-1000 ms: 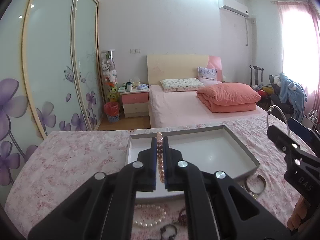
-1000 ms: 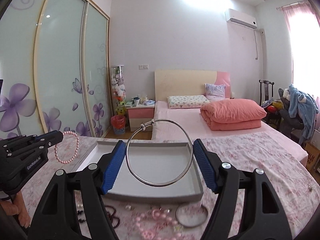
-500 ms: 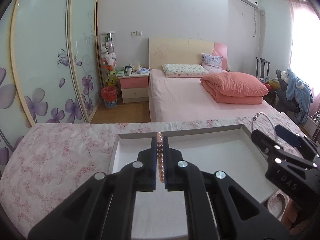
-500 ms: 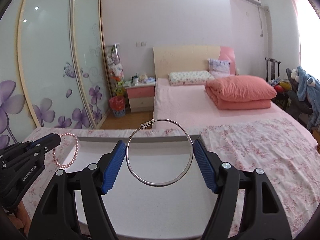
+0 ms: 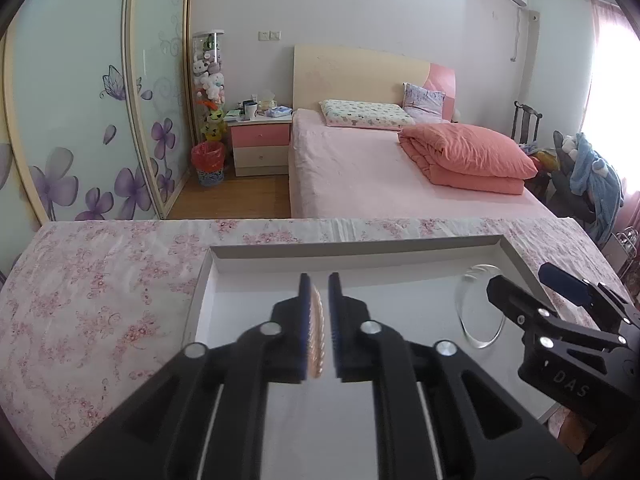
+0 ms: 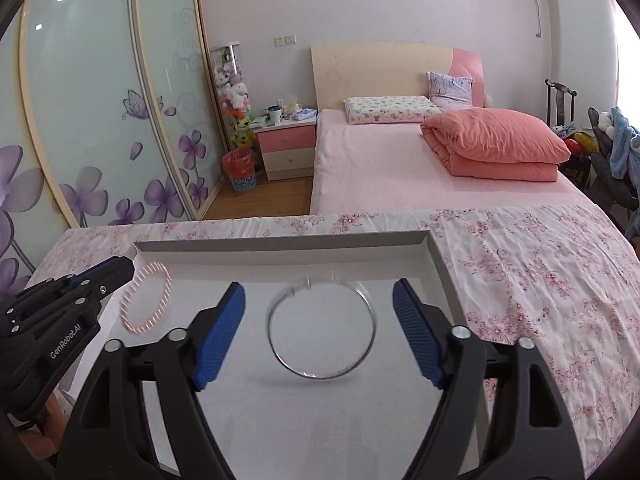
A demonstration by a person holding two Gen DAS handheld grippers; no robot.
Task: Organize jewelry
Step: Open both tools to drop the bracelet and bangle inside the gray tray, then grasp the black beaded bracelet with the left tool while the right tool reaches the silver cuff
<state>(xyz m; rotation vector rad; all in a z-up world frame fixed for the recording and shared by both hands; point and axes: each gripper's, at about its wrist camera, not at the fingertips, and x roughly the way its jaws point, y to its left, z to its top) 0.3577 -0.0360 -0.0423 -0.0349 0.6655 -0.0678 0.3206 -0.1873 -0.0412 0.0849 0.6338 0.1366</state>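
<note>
Opening on both sides, the fingers are releasing their loads over the tray. The right gripper is showing its blue ribbed fingers spread wide, clear of the thin silver wire bangle, which half a second ago was braced between them. The bangle is now blurred and free between the fingers, apparently dropping toward the floor of the shallow white rectangular tray; whether it is already touching the tray cannot be told.

The left gripper is showing a narrow gap between its fingers, where earlier they were pressed onto the pink pearl bead bracelet. The bracelet is streaked with motion blur in both views, hanging just beyond the left fingertips over the tray's left part, so it appears to be slipping out rather than being held.

The tray is resting on the surface covered with a pink floral cloth, with the pink bed beyond it.

Judgement: both pieces are being deposited in the tray, the bracelet to the left and the bangle to the right, well apart. This placing step is nearly complete; any remaining jewelry lies outside both present views.
</note>
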